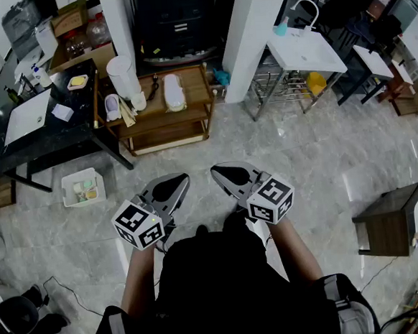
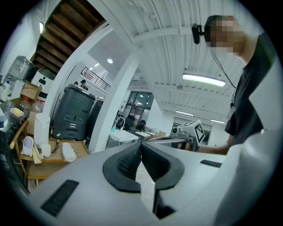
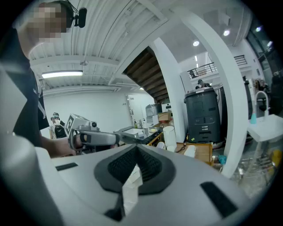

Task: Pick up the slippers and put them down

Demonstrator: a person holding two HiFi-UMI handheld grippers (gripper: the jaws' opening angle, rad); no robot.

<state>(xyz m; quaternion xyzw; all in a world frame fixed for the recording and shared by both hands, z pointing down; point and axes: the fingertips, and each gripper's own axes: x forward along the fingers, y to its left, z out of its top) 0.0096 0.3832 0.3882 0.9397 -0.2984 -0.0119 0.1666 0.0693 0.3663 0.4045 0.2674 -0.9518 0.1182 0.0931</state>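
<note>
A white slipper [image 1: 173, 92] lies on the low wooden table [image 1: 190, 106] ahead of me. A second, white and purple one [image 1: 112, 107] rests at that table's left end. The left gripper view shows both slippers [image 2: 68, 151] [image 2: 27, 145] far off at the left. My left gripper [image 1: 178, 181] and right gripper [image 1: 220, 172] hover side by side over the floor, well short of the table. Both are shut with nothing between the jaws. The pads meet in the left gripper view [image 2: 141, 146] and in the right gripper view [image 3: 135, 148].
A white cylinder [image 1: 124, 77] stands on the wooden table. A black table [image 1: 41, 136] and a white basket [image 1: 81, 187] on the floor are at the left. A white pillar [image 1: 246, 37], a white sink stand [image 1: 304, 51] and a dark box [image 1: 390, 220] are at the right.
</note>
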